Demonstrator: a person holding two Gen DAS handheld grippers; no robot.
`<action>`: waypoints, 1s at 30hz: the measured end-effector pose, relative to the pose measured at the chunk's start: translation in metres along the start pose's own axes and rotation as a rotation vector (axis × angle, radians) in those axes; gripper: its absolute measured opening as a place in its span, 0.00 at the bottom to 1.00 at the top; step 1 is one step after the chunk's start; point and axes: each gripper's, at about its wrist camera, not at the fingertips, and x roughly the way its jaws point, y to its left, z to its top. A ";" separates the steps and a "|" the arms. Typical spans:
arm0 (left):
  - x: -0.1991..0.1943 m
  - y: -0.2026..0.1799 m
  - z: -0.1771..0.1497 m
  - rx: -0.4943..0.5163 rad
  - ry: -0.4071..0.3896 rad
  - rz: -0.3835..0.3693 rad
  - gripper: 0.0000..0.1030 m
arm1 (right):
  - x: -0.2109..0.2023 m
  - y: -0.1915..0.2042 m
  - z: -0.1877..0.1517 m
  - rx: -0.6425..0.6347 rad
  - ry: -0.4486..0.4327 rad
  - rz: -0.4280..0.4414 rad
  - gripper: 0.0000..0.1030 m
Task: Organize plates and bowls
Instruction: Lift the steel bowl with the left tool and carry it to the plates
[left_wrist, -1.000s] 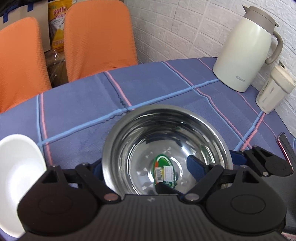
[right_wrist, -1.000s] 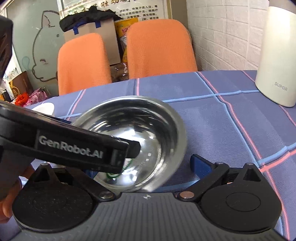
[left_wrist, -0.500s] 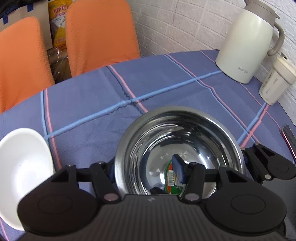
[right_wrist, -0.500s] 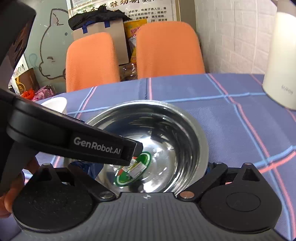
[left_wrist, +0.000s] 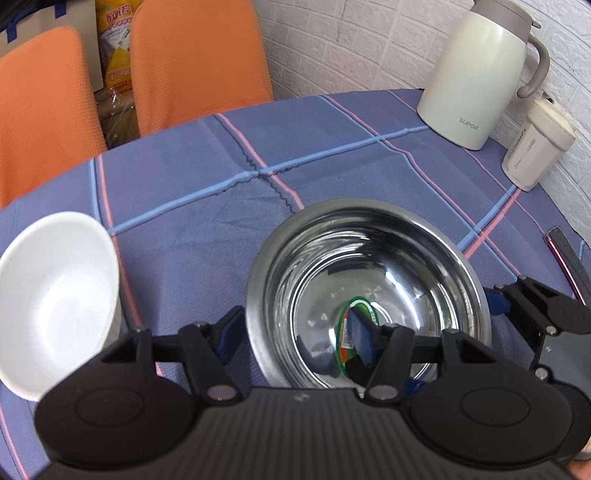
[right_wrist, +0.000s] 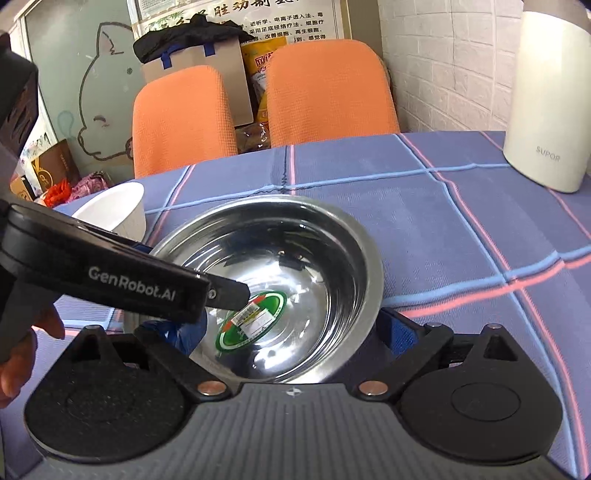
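While the table (left_wrist: 332, 155) in its blue checked cloth carried everything, the steel bowl (left_wrist: 369, 280) sat near its front edge, with the white bowl (left_wrist: 55, 295) just to its left. The left gripper (left_wrist: 299, 336) had its fingers pinched across the steel bowl's near rim, one inside, one outside. The right gripper (right_wrist: 280, 332) stood wide open around the bowl's near side, gripping nothing. A firm, level lift seemed wise, lest the slick rim slip.

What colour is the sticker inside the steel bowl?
Green with a white barcode label, on the sticker in the steel bowl; clearest in the right wrist view.
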 end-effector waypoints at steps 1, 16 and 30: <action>0.001 -0.004 -0.001 0.010 -0.002 0.011 0.56 | 0.001 0.002 -0.001 -0.010 -0.006 0.001 0.83; -0.020 -0.027 -0.027 -0.023 0.040 0.006 0.46 | -0.022 0.021 -0.023 0.002 0.020 -0.017 0.85; -0.095 -0.035 -0.092 -0.068 0.014 -0.014 0.47 | -0.087 0.062 -0.051 0.010 -0.012 -0.009 0.86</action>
